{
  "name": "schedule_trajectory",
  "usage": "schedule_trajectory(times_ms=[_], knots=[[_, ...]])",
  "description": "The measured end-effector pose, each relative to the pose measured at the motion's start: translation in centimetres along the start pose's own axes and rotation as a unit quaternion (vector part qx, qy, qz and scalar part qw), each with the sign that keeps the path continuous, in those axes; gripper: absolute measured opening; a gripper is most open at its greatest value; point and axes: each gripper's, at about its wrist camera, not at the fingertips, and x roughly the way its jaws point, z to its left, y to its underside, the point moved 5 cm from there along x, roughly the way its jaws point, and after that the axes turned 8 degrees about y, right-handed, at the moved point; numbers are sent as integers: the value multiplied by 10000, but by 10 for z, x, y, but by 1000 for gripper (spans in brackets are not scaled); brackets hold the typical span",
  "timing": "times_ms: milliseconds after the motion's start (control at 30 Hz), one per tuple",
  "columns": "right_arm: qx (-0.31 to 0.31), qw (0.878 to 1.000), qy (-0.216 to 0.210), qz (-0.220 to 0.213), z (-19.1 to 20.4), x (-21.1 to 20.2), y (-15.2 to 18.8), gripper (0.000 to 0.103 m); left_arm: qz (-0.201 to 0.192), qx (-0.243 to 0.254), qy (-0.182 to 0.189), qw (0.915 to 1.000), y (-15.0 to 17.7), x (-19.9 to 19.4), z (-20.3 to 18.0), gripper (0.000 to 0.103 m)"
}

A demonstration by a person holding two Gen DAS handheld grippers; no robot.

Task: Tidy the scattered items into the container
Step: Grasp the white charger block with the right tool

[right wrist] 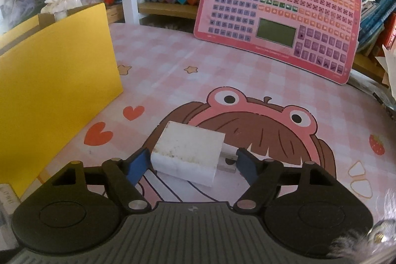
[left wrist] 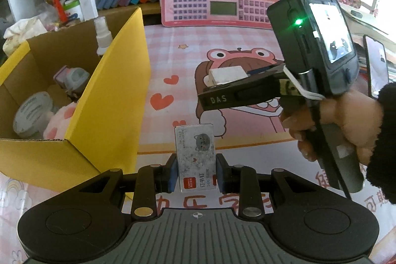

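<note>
Yellow box (left wrist: 118, 100) holds spray bottle (left wrist: 102, 35), round tub (left wrist: 33, 113), plush (left wrist: 60, 123); left tool (left wrist: 196, 171) clamps staple box (left wrist: 195, 155), right tool (right wrist: 191, 162) parted around white charger (right wrist: 188, 152) on bench (right wrist: 160, 71)

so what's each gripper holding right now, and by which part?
Left gripper clamps the staple box by the long sides at its near end. Right gripper straddles the white charger block, pads not yet pressing.

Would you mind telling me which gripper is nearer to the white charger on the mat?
Right. The right gripper straddles the white charger, one finger on each side. The left gripper sits farther back, clamped on a staple box.
</note>
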Motion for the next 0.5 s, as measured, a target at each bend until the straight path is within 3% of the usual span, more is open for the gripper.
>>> schedule_trajectory(times_ms=[233, 500], knots=[[43, 10000, 5, 54, -10, -14, 7, 68, -85, 143, 118, 9998, -5, -5, -9, 29], [451, 9990, 13, 77, -35, -72, 37, 68, -176, 357, 371, 9985, -6, -16, -25, 29]])
